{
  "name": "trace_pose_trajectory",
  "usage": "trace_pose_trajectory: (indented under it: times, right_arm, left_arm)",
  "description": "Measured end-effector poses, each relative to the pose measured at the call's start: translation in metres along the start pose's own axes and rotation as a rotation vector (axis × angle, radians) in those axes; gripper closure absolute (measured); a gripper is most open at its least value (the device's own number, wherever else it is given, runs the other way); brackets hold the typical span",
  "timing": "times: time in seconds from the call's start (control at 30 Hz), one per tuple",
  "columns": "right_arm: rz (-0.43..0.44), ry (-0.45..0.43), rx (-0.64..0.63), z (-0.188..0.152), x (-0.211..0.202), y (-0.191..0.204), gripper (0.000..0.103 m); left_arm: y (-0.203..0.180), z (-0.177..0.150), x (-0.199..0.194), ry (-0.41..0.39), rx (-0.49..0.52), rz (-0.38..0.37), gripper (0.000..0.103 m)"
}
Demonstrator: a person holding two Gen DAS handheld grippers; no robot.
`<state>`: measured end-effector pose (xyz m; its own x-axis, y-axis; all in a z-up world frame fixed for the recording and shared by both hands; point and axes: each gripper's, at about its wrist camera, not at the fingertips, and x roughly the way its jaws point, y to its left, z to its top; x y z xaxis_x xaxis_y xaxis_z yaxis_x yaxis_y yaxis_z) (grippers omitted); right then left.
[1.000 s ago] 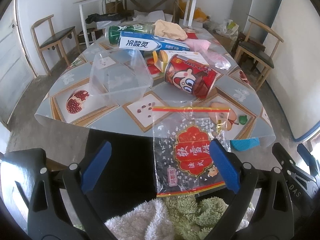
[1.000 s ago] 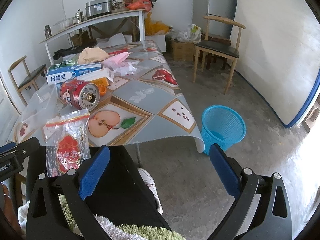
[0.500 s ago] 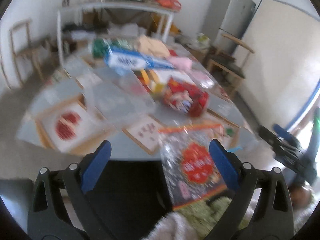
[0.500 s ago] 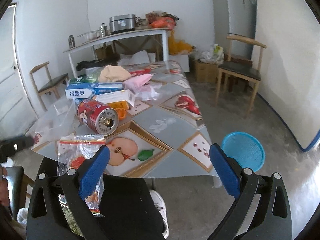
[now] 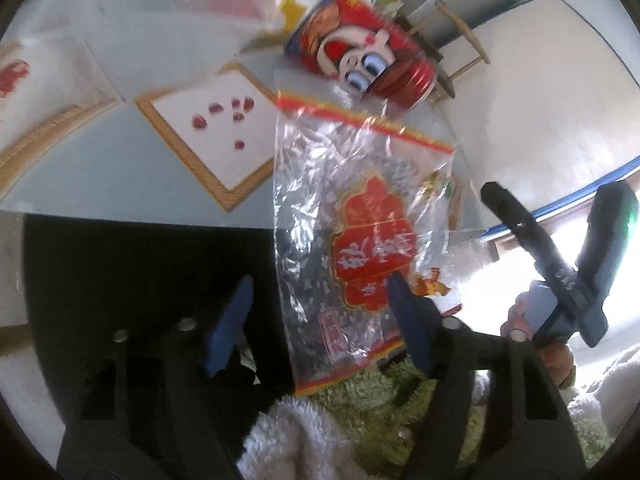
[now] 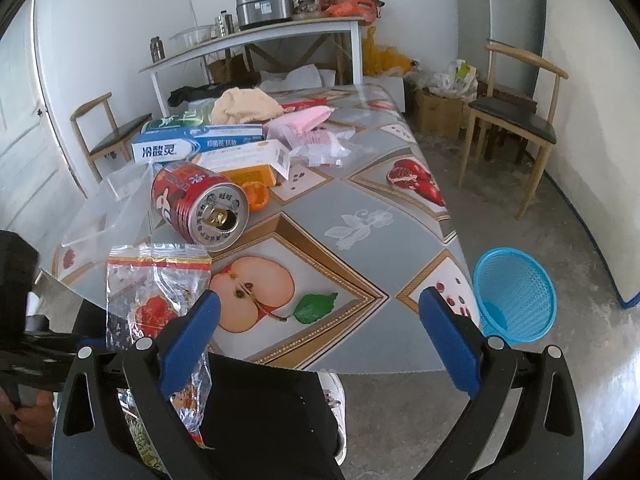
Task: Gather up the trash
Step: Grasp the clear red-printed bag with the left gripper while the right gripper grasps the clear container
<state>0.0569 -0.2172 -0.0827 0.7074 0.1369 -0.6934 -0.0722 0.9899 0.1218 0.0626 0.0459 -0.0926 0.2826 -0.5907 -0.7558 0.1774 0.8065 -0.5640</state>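
Snack bag (image 5: pixel 360 240) overhangs table (image 5: pixel 132 184) edge; both grippers agape, empty.

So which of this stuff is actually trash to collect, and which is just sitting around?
For the job:
plastic snack bag
red can
toothpaste box
blue bin
left claw, open

Just there:
wooden chair
rice cooker
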Motion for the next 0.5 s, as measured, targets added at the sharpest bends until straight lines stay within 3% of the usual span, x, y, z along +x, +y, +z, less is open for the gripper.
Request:
trace_pose_trajectory:
  times: [0.17, 0.27, 0.4, 0.5]
  right_arm:
    - [0.052, -0.037, -0.06, 0.013, 0.0, 0.008, 0.006]
    - [0.149, -0.069, -0.12, 0.031, 0.001, 0.019, 0.006]
    - [0.223, -0.082, -0.19, 0.055, 0.008, 0.037, 0.006]
    - [0.315, -0.078, -0.222, 0.072, 0.012, 0.052, 0.006]
  left_arm:
    - [-0.008, 0.005, 0.017, 0.041, 0.016, -0.04, 0.06]
    - [-0.011, 0.003, 0.033, 0.044, 0.019, -0.053, 0.07]
    - [-0.016, 0.002, 0.033, 0.024, 0.021, -0.083, 0.092]
    - [-0.018, -0.002, 0.029, 0.008, 0.029, -0.095, 0.1]
